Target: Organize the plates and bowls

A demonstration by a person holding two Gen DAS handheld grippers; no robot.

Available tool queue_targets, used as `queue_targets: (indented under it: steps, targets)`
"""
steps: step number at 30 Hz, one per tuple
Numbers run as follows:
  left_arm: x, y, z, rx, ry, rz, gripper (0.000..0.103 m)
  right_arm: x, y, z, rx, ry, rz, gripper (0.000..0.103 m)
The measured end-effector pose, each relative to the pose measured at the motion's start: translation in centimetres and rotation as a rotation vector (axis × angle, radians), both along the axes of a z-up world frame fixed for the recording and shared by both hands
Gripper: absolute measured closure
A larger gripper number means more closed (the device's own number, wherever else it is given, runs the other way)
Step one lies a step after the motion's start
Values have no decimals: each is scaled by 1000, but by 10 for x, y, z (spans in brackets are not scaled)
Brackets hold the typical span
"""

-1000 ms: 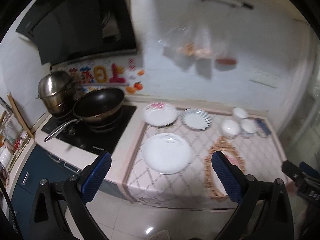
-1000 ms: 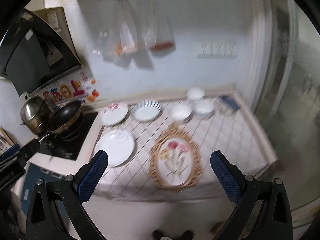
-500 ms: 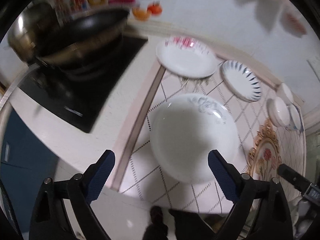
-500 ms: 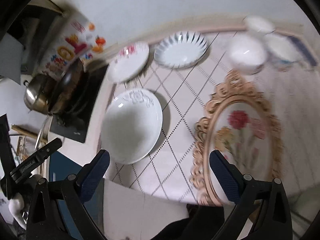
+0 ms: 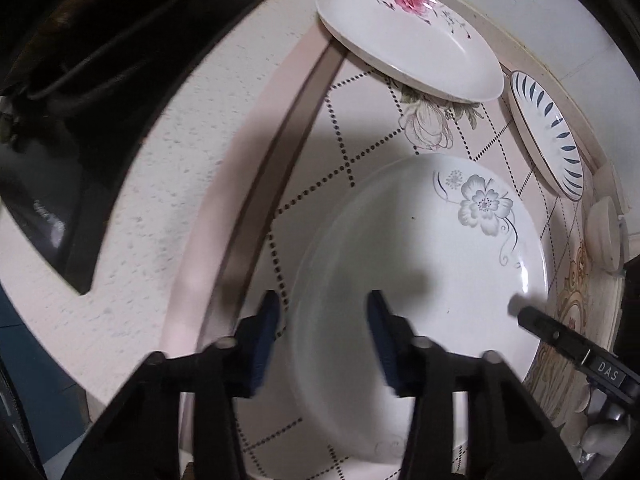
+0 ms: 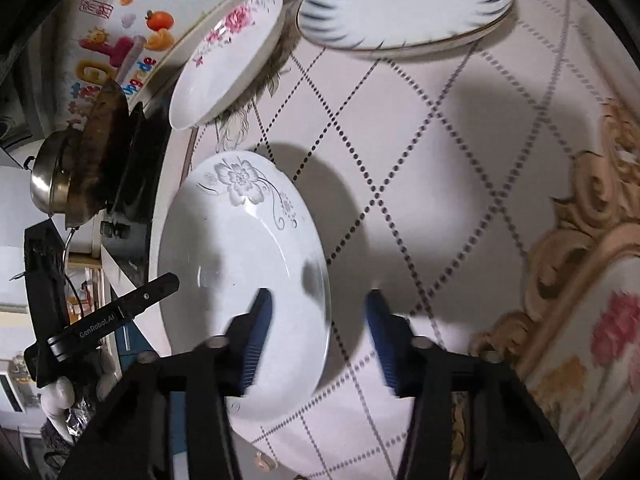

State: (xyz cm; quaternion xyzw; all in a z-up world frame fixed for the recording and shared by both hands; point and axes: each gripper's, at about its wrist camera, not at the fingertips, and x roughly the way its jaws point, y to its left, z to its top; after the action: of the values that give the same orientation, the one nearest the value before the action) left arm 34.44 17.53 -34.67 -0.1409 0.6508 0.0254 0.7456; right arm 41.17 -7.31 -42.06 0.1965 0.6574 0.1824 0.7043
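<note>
The grey-flower plate [image 5: 416,280] lies flat on the quilted-pattern counter mat [image 6: 440,128], near the front edge of the counter and just beside the black cooktop [image 5: 80,120].

The left gripper [image 5: 322,332] is held with its jaws apart, straddling the plate's left rim: one pad is outside the rim, the other over the plate's well. The right gripper [image 6: 316,332] is likewise parted across the opposite rim. Nothing is clamped by either tool.

The plate is judged to be glazed ceramic: stiff, moderately heavy, slick on the pads and liable to chip or break if dropped. The thin raised rim is the only practical hold; a grip on two opposite sides is judged safer than one.

Behind it stand the rose-pattern plate [image 5: 408,36] and the blue-striped plate [image 6: 404,4], both apart from it. A small white bowl [image 5: 604,236] is seen at the far right. The gilt-framed oval tray [image 6: 592,280] lies close on the right side.

Open mat is available between the plate and the rear plates. Little margin is left toward the counter's front edge and the cooktop.
</note>
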Motion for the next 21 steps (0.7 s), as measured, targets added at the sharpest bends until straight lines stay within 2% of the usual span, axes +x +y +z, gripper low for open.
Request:
queue_targets:
  steps: [2,3,11,16,21]
  targets:
    - [0,0,1,11,-9,0,68,3,6,-1,-4,-32,10,78]
    - [-2,0,4,23,-19,0,69,2,7,1,-8,-40,18,89]
    - [-11,-10,12,47,-38,-32,73,-2,9,8,-50,-70,30,89]
    - [-17,-22,32,32,-71,-55,73,-16,-12,19,-59,-71,35,89]
    - [-26,-43,46,19,-106,-110,73,-31,-45,31,-56,-79,-8,89]
